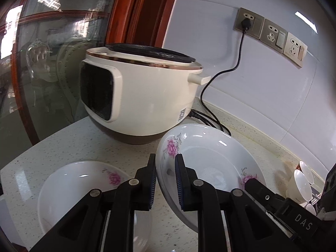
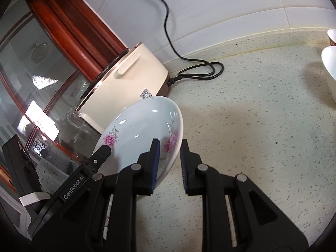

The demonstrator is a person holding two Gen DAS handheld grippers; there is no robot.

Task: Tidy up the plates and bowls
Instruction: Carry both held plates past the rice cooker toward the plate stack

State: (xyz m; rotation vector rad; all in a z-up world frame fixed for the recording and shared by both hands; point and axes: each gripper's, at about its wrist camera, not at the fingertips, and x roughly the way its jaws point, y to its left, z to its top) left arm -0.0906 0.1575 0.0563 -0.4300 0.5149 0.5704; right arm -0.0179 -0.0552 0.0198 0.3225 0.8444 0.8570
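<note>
- While both my grippers clamp the same flowered plate (image 1: 210, 159), it hangs tilted above the speckled table (image 2: 262, 126), clear of the surface.
- My left gripper (image 1: 166, 180) has its fingers (image 1: 180, 180) drawn narrow on the plate's left rim, one pad inside the dish and one outside.
- My right gripper (image 2: 169, 163) pinches the opposite rim beside a pink flower, its fingers (image 2: 155, 163) also narrow, with the rim between the pads.
- In the left wrist view the tip of my right gripper shows at the plate's near right edge; in the right wrist view the tip of my left gripper shows at the plate's near left edge.
- A second plate (image 1: 79, 184) with the same pink flower pattern lies flat on the table to the left of the held one, partly hidden under my left gripper.
- A cream rice cooker (image 1: 142, 96) with a dark lid and a dark front panel stands on the far side of the table, just behind the held plate.
- Its black cord (image 2: 197, 69) coils on the table by the wall and runs up to a wall socket (image 1: 248, 23).
- Small white cups (image 1: 300, 180) sit at the right edge of the table, well apart from the plates.
- A glass door with a red-brown wooden frame (image 1: 134, 10) stands behind the cooker on the left.
</note>
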